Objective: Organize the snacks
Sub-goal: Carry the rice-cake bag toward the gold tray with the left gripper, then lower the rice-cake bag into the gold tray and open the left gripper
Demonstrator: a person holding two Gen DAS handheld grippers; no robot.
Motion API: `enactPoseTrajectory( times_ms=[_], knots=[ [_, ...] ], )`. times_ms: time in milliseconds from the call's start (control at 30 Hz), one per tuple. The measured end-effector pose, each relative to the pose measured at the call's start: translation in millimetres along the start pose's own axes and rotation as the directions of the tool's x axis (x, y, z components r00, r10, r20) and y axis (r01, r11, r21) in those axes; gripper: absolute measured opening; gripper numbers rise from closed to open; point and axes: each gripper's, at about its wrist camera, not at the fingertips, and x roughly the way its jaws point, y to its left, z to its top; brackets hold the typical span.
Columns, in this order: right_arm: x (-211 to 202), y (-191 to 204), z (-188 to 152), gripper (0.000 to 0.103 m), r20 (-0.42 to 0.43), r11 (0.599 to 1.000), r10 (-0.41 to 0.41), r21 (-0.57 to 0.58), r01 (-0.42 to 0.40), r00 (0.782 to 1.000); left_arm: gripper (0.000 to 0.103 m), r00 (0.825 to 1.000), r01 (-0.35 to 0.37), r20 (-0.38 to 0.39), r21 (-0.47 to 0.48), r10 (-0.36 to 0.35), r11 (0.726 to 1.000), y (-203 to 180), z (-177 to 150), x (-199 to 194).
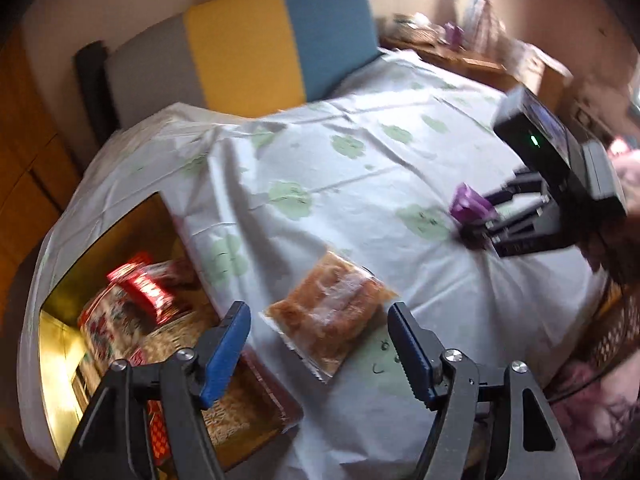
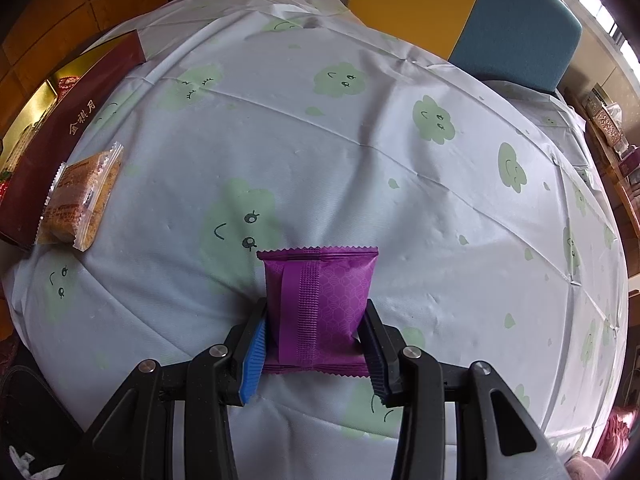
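The right gripper (image 2: 316, 336) has its blue-padded fingers (image 2: 253, 356) closed partway on a purple foil snack packet (image 2: 320, 300), pressing both its sides; the packet stands against the bench (image 2: 400, 208), which is covered by a white cloth printed with green clouds, near the bench's front edge. The left gripper (image 1: 320, 344) has its fingers (image 1: 226, 344) spread wide with nothing between them, above a clear-wrapped orange-brown snack bar (image 1: 332, 312). That bar lies flat near the left edge of the bench, touching a dark red rectangular box with a gold lining (image 2: 60, 120). Red-patterned snack packs (image 1: 140, 292) lie inside the box.
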Motion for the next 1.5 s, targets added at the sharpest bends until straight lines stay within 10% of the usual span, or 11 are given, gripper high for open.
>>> enactPoseTrajectory(
  times_ms=[367,433,733,1167,1367,1500],
  knots=[
    [0.9,-0.4,3.8,0.043,-0.011,1.000,0.000,0.000,0.000,1.000,0.079,0.977,0.056,-0.213,0.123,-0.029,0.991,0.7,21.4,73.4],
    [1.1,-1.1,4.7,0.043,-0.013,1.000,0.002,0.001,-0.002,1.000,0.060,0.973,0.071,-0.226,0.115,-0.044,0.991,-2.0,25.2,81.2],
    [4.3,-3.5,6.3,0.043,-0.013,1.000,0.004,0.000,-0.004,1.000,0.058,0.984,0.117,-0.113,-0.147,-0.134,0.982,-10.3,27.4,66.9],
    [2.7,2.4,4.0,0.043,-0.004,1.000,-0.011,-0.019,0.011,1.000,0.058,0.999,0.038,-0.002,-0.294,-0.040,0.955,-18.8,5.7,22.9],
    [1.7,4.0,1.8,0.043,0.001,1.000,-0.015,-0.025,0.015,1.000,0.058,0.996,0.040,0.090,-0.456,0.001,0.889,31.7,-10.0,-22.6],
    [0.5,4.6,1.0,0.043,0.005,0.999,-0.020,-0.026,0.020,1.000,0.037,0.991,-0.002,0.109,-0.562,0.076,0.827,71.1,-24.7,-49.7]
  ],
)
